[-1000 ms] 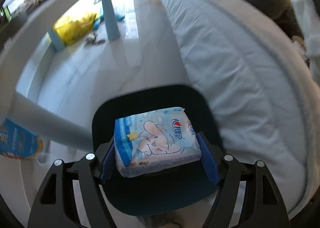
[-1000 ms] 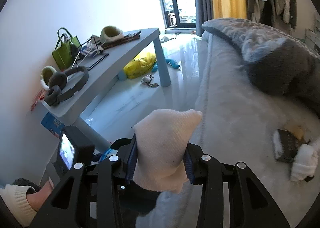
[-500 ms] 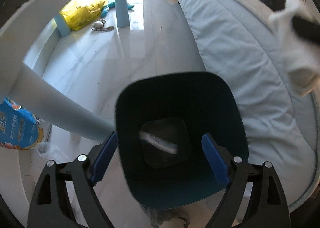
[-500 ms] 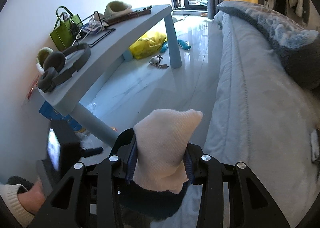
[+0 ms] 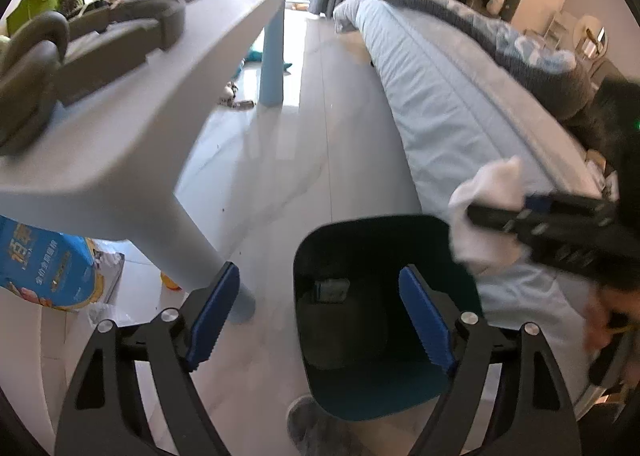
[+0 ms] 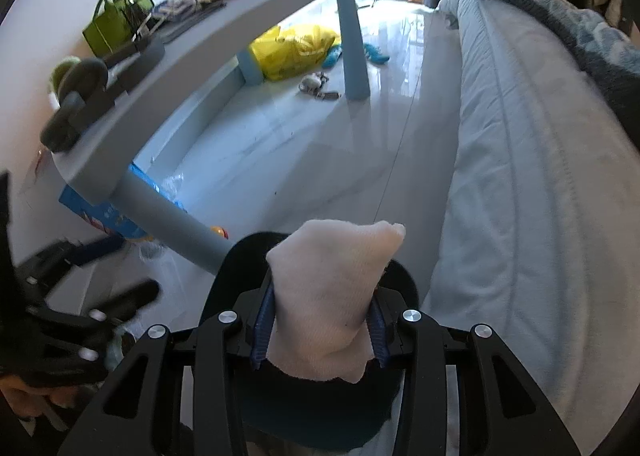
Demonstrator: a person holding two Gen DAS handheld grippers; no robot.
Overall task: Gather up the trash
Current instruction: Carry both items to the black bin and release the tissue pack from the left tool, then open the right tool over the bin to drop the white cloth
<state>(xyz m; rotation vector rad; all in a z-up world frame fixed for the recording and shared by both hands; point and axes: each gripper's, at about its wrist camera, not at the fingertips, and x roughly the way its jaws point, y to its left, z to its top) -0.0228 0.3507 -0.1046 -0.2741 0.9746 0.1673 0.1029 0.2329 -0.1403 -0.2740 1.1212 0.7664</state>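
A dark blue bin (image 5: 360,400) stands on the floor between the table and the bed, with a wipes pack (image 5: 330,290) lying inside it. My left gripper (image 5: 320,316) is open and empty, over the bin's left rim. My right gripper (image 6: 320,320) is shut on a cream sock (image 6: 328,296) and holds it above the bin (image 6: 248,256). In the left wrist view the right gripper (image 5: 480,216) and the sock (image 5: 486,208) hang over the bin's right rim.
A light grey table (image 5: 168,104) with headphones (image 5: 60,48) and a green bag (image 6: 116,24) is at left. The bed (image 5: 460,104) runs along the right. A blue package (image 5: 44,268) sits under the table. A yellow bag (image 6: 296,50) lies farther along the floor.
My left gripper opened and dropped the wipes pack into the bin, then lifted and swung left. My right gripper carried the sock over the bin.
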